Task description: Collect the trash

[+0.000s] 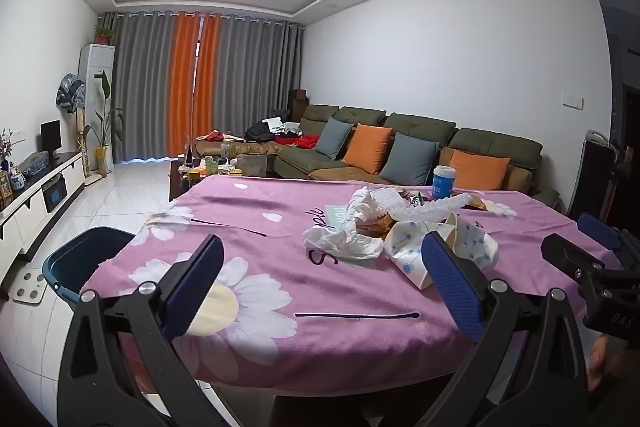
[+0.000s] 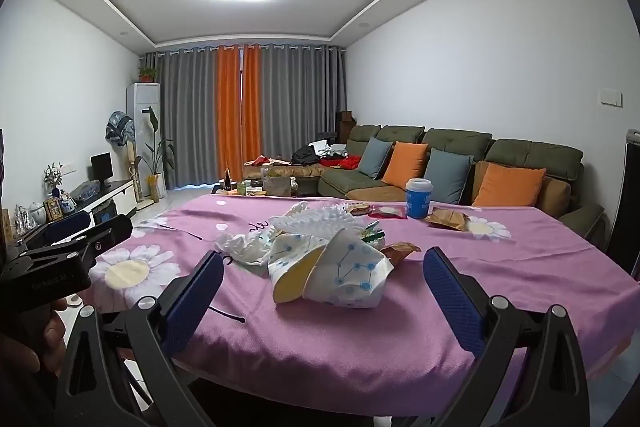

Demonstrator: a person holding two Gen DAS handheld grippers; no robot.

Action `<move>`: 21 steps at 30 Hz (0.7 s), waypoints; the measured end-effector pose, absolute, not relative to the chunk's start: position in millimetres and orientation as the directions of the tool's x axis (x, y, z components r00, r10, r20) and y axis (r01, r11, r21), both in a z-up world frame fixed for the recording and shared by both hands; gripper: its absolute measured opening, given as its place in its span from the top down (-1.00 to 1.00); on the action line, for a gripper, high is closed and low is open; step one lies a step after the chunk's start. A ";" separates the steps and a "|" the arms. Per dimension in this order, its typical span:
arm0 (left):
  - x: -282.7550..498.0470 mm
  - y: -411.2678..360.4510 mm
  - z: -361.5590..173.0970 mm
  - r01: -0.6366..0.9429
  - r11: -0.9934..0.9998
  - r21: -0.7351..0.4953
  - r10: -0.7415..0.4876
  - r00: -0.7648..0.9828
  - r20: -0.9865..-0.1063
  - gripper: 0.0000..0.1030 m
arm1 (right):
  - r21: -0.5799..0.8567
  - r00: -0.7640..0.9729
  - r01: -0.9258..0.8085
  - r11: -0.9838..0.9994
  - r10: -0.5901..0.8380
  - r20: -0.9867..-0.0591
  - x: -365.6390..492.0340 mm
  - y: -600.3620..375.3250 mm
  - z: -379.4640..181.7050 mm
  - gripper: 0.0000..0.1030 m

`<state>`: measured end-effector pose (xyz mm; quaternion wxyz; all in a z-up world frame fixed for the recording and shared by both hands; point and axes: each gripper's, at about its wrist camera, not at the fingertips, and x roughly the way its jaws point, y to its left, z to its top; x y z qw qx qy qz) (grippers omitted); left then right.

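A heap of trash lies on the pink flowered tablecloth (image 1: 280, 227): a crushed white paper cup with blue dots (image 1: 444, 247) (image 2: 340, 275), a crumpled white tissue (image 1: 340, 245) (image 2: 244, 247), white foam netting (image 1: 424, 209) (image 2: 320, 219) and brown wrappers (image 2: 448, 219). My left gripper (image 1: 320, 275) is open and empty above the table's near edge, left of the heap. My right gripper (image 2: 324, 291) is open and empty, with the crushed cup just beyond its fingers. The right gripper also shows at the right edge of the left wrist view (image 1: 588, 251).
A dark blue bin (image 1: 80, 259) stands on the floor left of the table. A blue and white cup (image 1: 442, 181) (image 2: 418, 197) stands at the table's far side. A green sofa (image 1: 420, 151) with cushions is behind; a TV cabinet (image 1: 36, 195) lines the left wall.
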<state>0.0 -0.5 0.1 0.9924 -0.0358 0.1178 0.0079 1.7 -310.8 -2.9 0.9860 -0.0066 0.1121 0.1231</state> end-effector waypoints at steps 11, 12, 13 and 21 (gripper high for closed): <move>2.4 -3.9 3.7 -0.018 0.997 -0.072 0.000 0.972 -0.236 -0.89 | 0.027 0.938 -0.247 0.969 0.246 -0.243 6.2 -313.0 -3.2 -0.88; 2.3 -3.9 3.6 -0.020 0.997 -0.071 0.003 0.972 -0.235 -0.89 | 0.026 0.938 -0.248 0.968 0.246 -0.246 7.1 -312.7 -3.6 -0.87; 2.6 -3.0 2.8 -0.021 0.997 -0.073 0.004 0.972 -0.234 -0.89 | 0.026 0.937 -0.248 0.968 0.247 -0.246 7.7 -312.5 -3.8 -0.87; 1.7 -0.4 4.3 -0.018 0.997 -0.072 0.001 0.973 -0.231 -0.89 | 0.033 0.941 -0.241 0.970 0.242 -0.238 5.2 -313.8 -0.4 -0.87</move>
